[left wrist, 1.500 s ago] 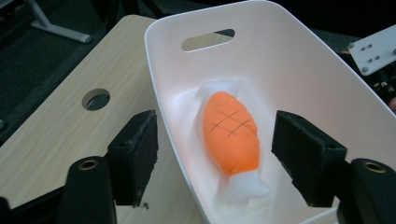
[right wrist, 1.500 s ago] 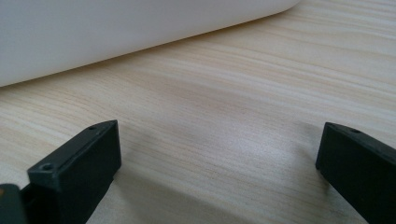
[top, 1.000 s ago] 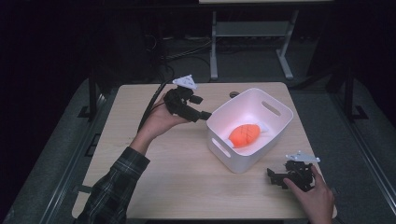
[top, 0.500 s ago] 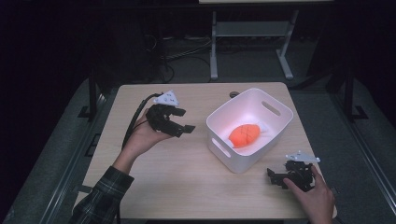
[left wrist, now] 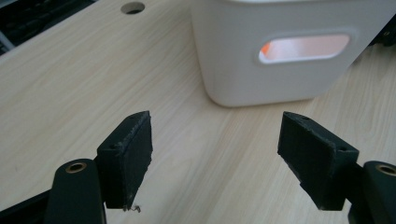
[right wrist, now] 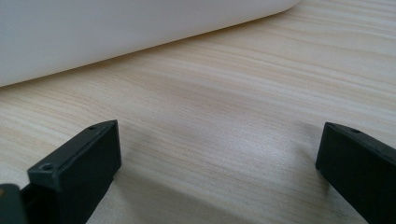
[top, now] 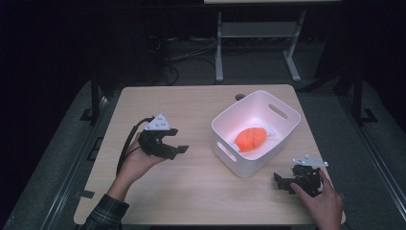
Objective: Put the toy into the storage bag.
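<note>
Orange object: I see an oval, smooth-skinned orange thing point(top: 250, 138) lying on the floor of the bin, right of centre in the high view; I can't tell the fruit or toy it is. It seems to rest on a pale sheet or liner. A sliver of its orange glows through the handle slot in my left gripper view.
White bin: the tub point(top: 230, 124) is matte white plastic with rounded corners, slightly tapering walls and an oblong handle slot point(left wrist: 303, 47) in the wall. It sits turned at an angle on the right half of the table, I judge so that each hand can reach a slot or the open top.
Left gripper: I hold it point(top: 168, 146) at centre left of the high view, lifted off the wood and well apart from the tub, jaws spread wide with nothing between them. It points at the tub's slotted wall, so it looks like a standby pose to me. Its pads point(left wrist: 133, 149) are black, blocky and rough-faced, with a frayed thread at one lower edge.
Right gripper: it point(top: 286, 182) sits low at the lower right of the high view, near the tub's corner, resting on or just above the wood. Its jaws are also spread wide and bare, framing only plain tabletop under the tub's curved base.
Table: pale wood-grain laminate point(top: 191, 100), flat and slightly glossy, with a round cable hole point(left wrist: 132, 7) at the upper left of my left gripper view.
</note>
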Tool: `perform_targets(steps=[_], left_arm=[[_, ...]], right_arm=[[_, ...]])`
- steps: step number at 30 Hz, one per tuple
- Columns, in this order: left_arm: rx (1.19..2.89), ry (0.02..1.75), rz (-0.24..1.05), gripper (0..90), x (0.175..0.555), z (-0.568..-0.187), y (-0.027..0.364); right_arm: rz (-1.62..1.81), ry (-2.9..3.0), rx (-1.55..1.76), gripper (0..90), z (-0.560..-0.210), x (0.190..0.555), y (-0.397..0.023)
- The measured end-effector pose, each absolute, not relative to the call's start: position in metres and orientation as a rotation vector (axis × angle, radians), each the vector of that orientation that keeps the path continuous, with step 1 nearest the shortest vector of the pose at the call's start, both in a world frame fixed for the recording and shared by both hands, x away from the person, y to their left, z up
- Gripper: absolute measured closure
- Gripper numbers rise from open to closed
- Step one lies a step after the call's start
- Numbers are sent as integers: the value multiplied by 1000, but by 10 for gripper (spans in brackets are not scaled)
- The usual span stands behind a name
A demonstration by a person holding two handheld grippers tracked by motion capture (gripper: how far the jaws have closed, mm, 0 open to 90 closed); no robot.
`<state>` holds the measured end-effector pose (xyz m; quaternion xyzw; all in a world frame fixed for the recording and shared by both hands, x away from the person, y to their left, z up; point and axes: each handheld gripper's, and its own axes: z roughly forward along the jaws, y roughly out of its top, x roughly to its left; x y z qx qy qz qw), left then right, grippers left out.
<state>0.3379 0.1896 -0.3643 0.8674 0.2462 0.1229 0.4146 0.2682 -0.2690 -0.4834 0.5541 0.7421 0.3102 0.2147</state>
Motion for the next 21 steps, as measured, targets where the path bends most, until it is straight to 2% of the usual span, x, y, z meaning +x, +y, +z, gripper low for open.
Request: perform_targets(steps=[12,21], left_arm=[[2157,697,334,238,316,-395,212],[2135,748,361,181,299,-413,229]], right_arm=[[861,2055,1542,0,-483,268,-269],[861,2055,1541,0,-483,268,-269]])
